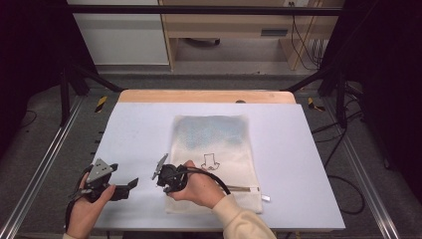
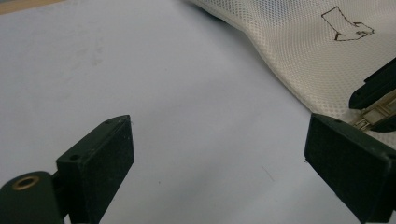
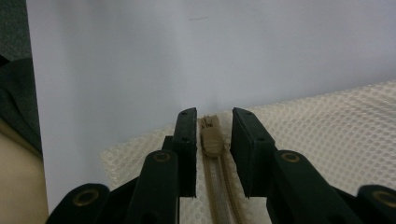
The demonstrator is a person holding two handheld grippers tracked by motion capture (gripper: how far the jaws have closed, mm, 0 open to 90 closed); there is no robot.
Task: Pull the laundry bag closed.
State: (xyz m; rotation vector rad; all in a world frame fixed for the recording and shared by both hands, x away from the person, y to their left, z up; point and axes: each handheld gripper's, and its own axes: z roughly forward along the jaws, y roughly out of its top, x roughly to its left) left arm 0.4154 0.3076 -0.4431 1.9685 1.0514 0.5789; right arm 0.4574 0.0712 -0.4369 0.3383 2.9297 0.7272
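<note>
A cream mesh bag (image 1: 214, 144) with a printed arrow (image 1: 210, 162) lies flat on the white table (image 1: 139, 129). Its tan zipper (image 1: 241, 188) runs along the near edge, with a metal pull (image 1: 265, 198) at the right end. My right gripper (image 1: 170, 190) points down at the bag's near left corner. In the right gripper view its jaws (image 3: 214, 116) stand narrowly apart on either side of the zipper's end (image 3: 211, 140), with a slim gap on each side. My left gripper (image 1: 130, 185) rests left of the bag, its jaws (image 2: 219, 154) wide apart over bare table.
The bag's mesh (image 2: 299, 46) reaches into the left gripper view's upper right, where the right gripper's black jaw (image 2: 378, 88) also shows. A wooden strip (image 1: 206, 96) borders the table's far edge. Metal rails (image 1: 45, 164) flank both sides.
</note>
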